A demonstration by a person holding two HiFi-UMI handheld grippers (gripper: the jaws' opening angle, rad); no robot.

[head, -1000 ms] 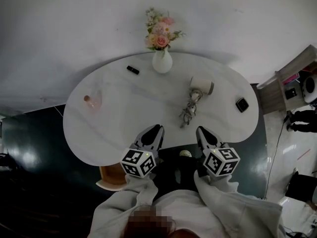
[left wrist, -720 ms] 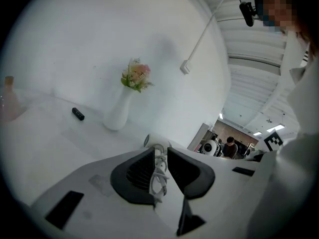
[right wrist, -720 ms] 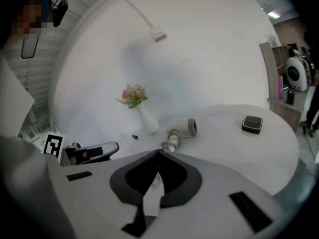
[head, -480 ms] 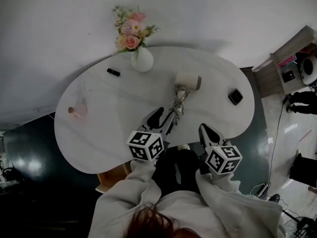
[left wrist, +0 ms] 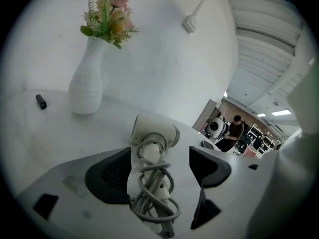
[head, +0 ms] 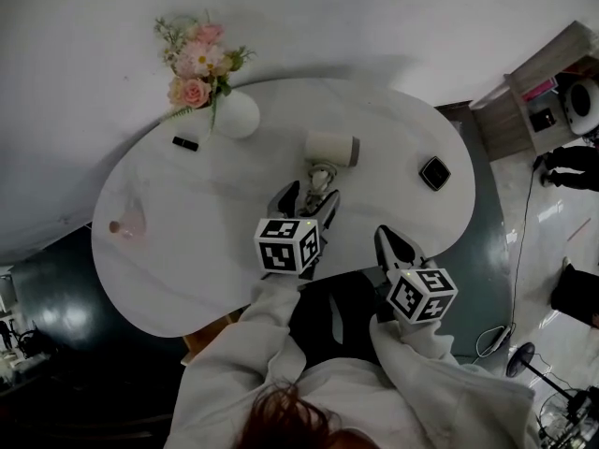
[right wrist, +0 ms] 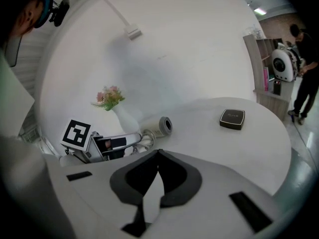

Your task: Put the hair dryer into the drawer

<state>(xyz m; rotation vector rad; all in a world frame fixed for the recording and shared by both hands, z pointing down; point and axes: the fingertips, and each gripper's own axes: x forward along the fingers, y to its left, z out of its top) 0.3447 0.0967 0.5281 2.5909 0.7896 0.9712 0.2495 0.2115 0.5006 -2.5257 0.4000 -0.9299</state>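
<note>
The white hair dryer (head: 329,148) lies on the oval white table (head: 187,251), its cord wound round the handle (left wrist: 152,183). My left gripper (head: 306,201) is over the table with the handle between its jaws. They have just been opening and stand wide; the right jaw is clear of the handle, and the left one sits close beside it. In the left gripper view the left gripper (left wrist: 158,171) straddles the hair dryer (left wrist: 154,133). My right gripper (head: 390,241) hangs at the table's near edge, its tips together on nothing. The right gripper view shows the right gripper (right wrist: 157,156), the hair dryer (right wrist: 159,126) and the left gripper (right wrist: 107,146).
A white vase of flowers (head: 234,115) and a small black stick (head: 184,143) stand at the back. A black square box (head: 434,172) lies at the right, a pinkish glass (head: 124,224) at the left. A wooden piece (head: 208,331) shows under the near edge. A person (head: 571,166) stands far right.
My left gripper has moved forward over the table to the hair dryer's handle, and its jaws have opened around it. The right gripper has shifted slightly and stays shut.
</note>
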